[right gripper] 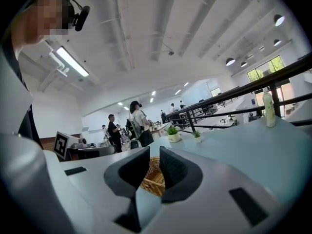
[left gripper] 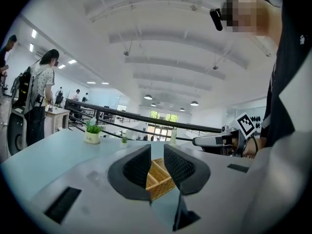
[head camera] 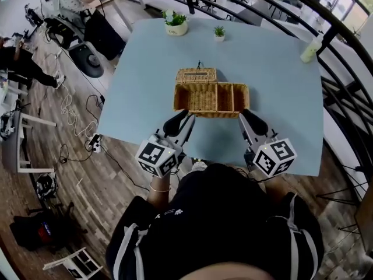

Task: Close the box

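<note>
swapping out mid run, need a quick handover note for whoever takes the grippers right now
Left gripper: open, empty, just short of the wicker box at its near left corner.
Right gripper: open, empty, by the near right corner.
Box: open, mid-table; lid lies back behind its far side.
Done: nothing yet, neither gripper touches the box.
Left: swing the lid forward and shut it.

One wicker box (head camera: 211,98), two potted plants (head camera: 175,23) (head camera: 219,33), one bottle (head camera: 312,48), one tabletop (head camera: 280,98), two tools, left tool (head camera: 183,119) and right tool (head camera: 249,119)
</note>
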